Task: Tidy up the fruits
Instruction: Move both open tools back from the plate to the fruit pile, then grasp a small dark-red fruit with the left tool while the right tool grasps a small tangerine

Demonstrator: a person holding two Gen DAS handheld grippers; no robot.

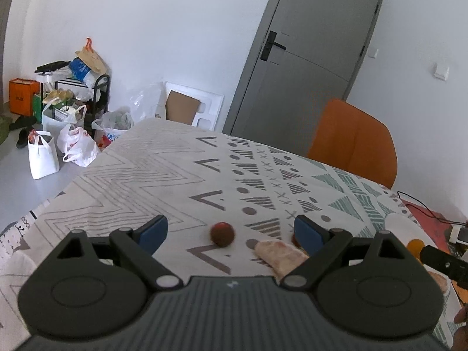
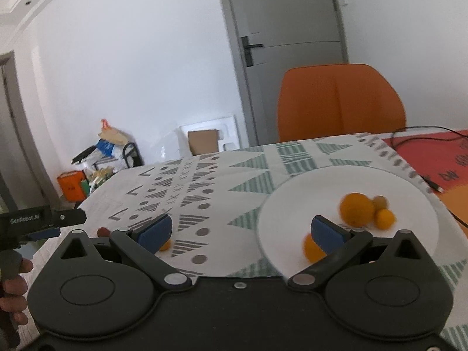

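Note:
In the left wrist view a small dark red fruit [image 1: 222,234] lies on the patterned tablecloth [image 1: 163,172], between the wide-apart fingers of my left gripper [image 1: 231,234], which is open and empty. A pale pinkish lumpy piece [image 1: 279,256] lies by its right finger, with another red fruit [image 1: 293,238] half hidden behind that finger. My right gripper [image 2: 242,232] is open and empty over the near edge of a white plate [image 2: 307,193]. The plate holds a large orange [image 2: 356,209], a small orange fruit [image 2: 384,218], a brownish fruit [image 2: 380,201] and another orange [image 2: 311,248]. A small orange fruit [image 2: 165,245] peeks from behind the right gripper's left finger.
An orange chair [image 2: 339,102] stands at the table's far side before a grey door [image 2: 286,29]. A black cable [image 2: 424,134] crosses a red mat [image 2: 438,158] at the right. Bags and a cluttered rack [image 1: 73,111] sit on the floor left of the table. A hand [image 2: 11,289] holds the left gripper.

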